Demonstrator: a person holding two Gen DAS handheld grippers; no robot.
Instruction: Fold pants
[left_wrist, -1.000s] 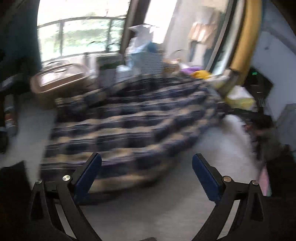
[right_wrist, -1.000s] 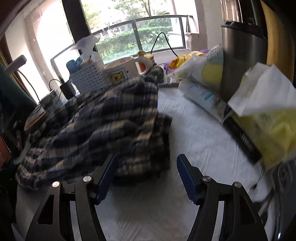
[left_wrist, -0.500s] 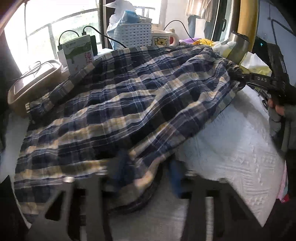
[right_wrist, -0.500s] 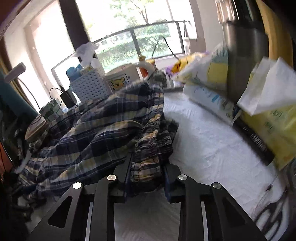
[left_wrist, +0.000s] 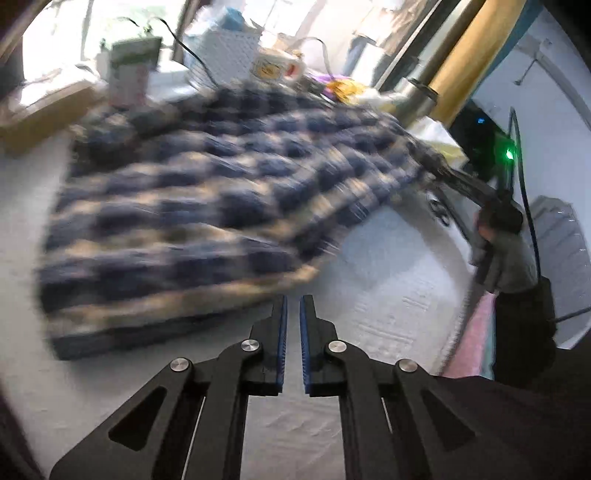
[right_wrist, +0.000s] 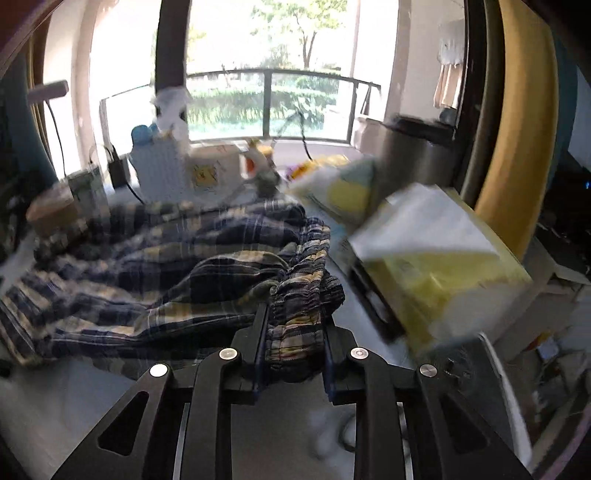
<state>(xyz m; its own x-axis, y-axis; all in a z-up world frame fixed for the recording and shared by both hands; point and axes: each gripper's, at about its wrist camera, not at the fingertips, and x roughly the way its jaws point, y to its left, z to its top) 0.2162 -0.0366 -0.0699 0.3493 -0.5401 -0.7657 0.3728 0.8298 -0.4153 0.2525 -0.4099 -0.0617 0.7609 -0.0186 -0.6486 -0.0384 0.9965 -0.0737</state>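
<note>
The blue and cream plaid pants (left_wrist: 192, 206) lie spread on the white tablecloth (left_wrist: 388, 280), blurred by motion. My left gripper (left_wrist: 292, 301) is shut, with only a thin slit between its blue pads. The near hem of the pants lies right at its tips, and no cloth shows between the pads. In the right wrist view my right gripper (right_wrist: 295, 321) is shut on the gathered elastic waistband of the pants (right_wrist: 299, 295), which bunches between the fingers. The left wrist view also shows that gripper (left_wrist: 454, 181) at the pants' far right corner, with the person's hand (left_wrist: 495, 229) behind it.
Along the window side stand a white lattice basket (right_wrist: 159, 173), a mug (right_wrist: 210, 173) and a steel canister (right_wrist: 417, 147). A yellow tissue pack (right_wrist: 436, 266) lies close to the right of the waistband. A wooden box (left_wrist: 40, 110) sits at far left.
The left gripper went from wide open to shut and drew back, so the hem now lies at its tips. The right gripper shut on the waistband and lifted it.
</note>
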